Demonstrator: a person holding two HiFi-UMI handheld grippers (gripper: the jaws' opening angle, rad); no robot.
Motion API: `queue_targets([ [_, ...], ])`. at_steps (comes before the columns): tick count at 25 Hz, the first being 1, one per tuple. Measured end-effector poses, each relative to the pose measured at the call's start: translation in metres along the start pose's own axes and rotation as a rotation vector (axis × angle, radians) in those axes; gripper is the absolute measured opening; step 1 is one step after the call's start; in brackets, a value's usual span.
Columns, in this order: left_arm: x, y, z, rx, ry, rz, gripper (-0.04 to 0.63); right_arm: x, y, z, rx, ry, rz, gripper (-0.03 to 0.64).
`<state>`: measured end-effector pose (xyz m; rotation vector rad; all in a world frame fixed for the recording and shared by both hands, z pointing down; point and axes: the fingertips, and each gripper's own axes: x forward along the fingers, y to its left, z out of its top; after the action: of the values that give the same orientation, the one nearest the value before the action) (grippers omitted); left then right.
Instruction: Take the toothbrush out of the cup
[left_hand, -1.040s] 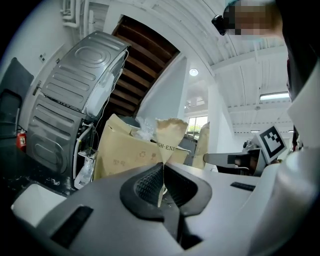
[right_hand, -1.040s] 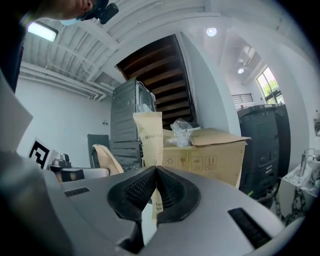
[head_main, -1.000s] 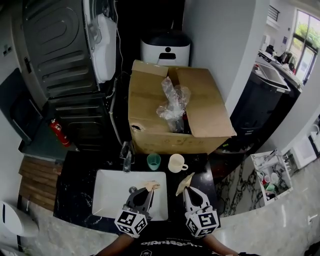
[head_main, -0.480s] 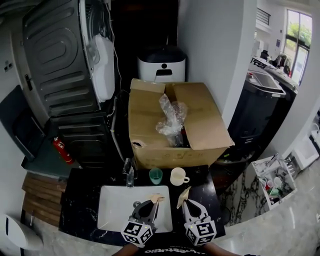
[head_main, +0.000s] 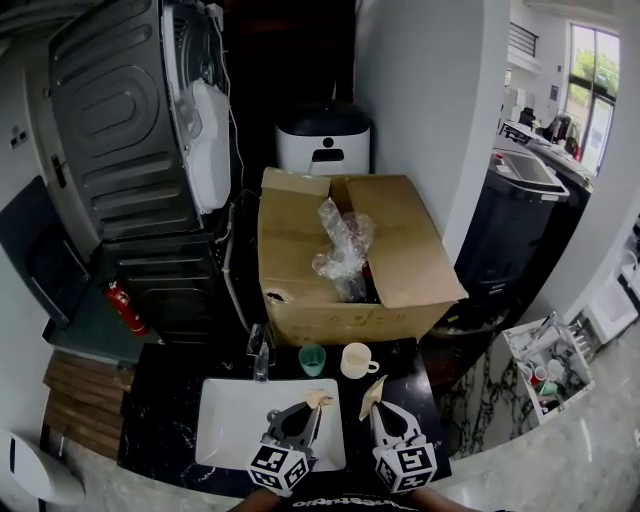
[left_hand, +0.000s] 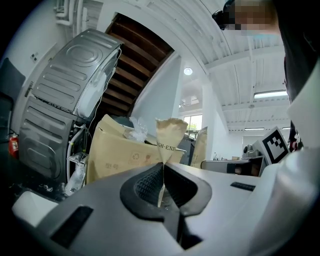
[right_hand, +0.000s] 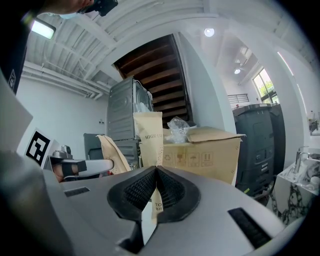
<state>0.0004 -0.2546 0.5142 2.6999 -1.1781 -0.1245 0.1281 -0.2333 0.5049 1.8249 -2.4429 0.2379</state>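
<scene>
- Left gripper (head_main: 311, 409): we log jaws pinching a paper strip (head_main: 318, 398).
- Right gripper (head_main: 373, 410): jaws pinching a paper packet (head_main: 373, 390).
- Green cup (head_main: 312, 359), mug (head_main: 354, 360): on the table (head_main: 160, 425); we cannot make out a toothbrush.

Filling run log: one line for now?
left gripper: shut on left paper strip | right gripper: shut on right paper strip | green cup, mug: untouched behind sink | toothbrush: none visible

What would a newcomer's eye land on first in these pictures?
The big open cardboard box with crumpled clear plastic fills the centre, behind the black counter. At the bottom edge, the left gripper pinches one brown paper strip over the white sink; the right gripper pinches another. A green cup and cream mug stand between.
</scene>
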Motion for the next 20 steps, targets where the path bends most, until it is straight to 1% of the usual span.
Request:
queue_targets([
  [11, -0.008, 0.012, 0.001, -0.004, -0.015, 0.056, 0.018, 0.002, -0.008, -0.005, 0.001, 0.007, -0.008, 0.04],
  [20, -0.008, 0.012, -0.003, -0.003, -0.016, 0.067, 0.018, -0.001, -0.014, -0.009, 0.005, 0.006, -0.025, 0.04],
])
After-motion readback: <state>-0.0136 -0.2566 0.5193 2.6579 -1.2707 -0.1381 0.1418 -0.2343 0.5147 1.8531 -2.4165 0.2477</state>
